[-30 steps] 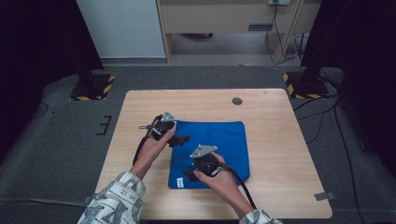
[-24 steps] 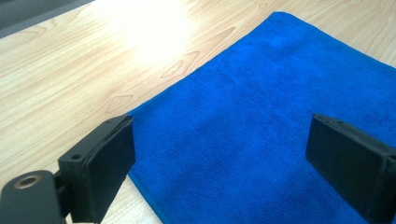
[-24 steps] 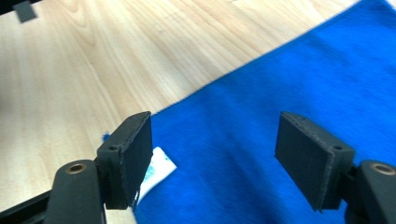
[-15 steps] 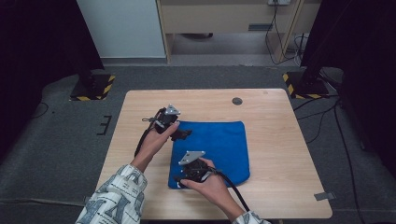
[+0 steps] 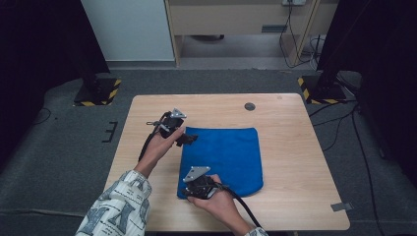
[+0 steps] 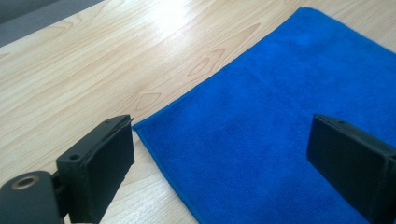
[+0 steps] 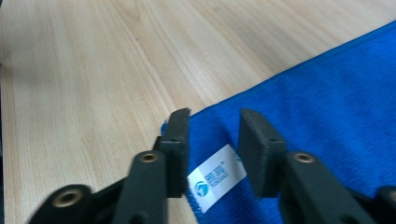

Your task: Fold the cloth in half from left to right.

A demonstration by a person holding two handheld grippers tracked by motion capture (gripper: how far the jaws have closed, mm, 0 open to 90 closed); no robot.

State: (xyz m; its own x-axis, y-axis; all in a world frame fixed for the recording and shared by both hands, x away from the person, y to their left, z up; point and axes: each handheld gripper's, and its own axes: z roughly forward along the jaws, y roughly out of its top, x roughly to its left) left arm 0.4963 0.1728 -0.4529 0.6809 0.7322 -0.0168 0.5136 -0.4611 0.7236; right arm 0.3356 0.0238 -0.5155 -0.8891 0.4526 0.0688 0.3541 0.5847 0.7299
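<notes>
**Two corners lined up for a lift of the blue cloth**

While the blue cloth [image 5: 223,160] lies flat on the bench [image 5: 295,147], slightly toward the person's side of its middle, both hands have settled on its left edge, and the placing looks deliberate: one gripper to each corner on that side, which is how you would start a fold or pick the cloth up evenly.

At about ten o'clock from the cloth's centre, the left gripper [image 5: 189,140] points at the far-left corner. From its own camera the jaws stand wide apart, one over bare wood just beside the corner and the other over the fabric, so the corner [image 6: 136,125] sits between them with nothing pinched. My reading is that it waits there, ready to close once the other hand is set.

Moving right and nearer, at about seven o'clock, the right gripper [image 5: 193,193] is down on the near-left corner. Its jaws have just been closing; in its own view they stand narrow, straddling the cloth's edge, with a gap on either side and the pads not yet pressing. So the hem lies between them but is not clamped.

A small white sewn-in label [image 7: 217,177] lies between those jaws, printed with a blue emblem and a line of blue characters too small and blurred to read. No other writing is legible on the cloth or bench.
</notes>
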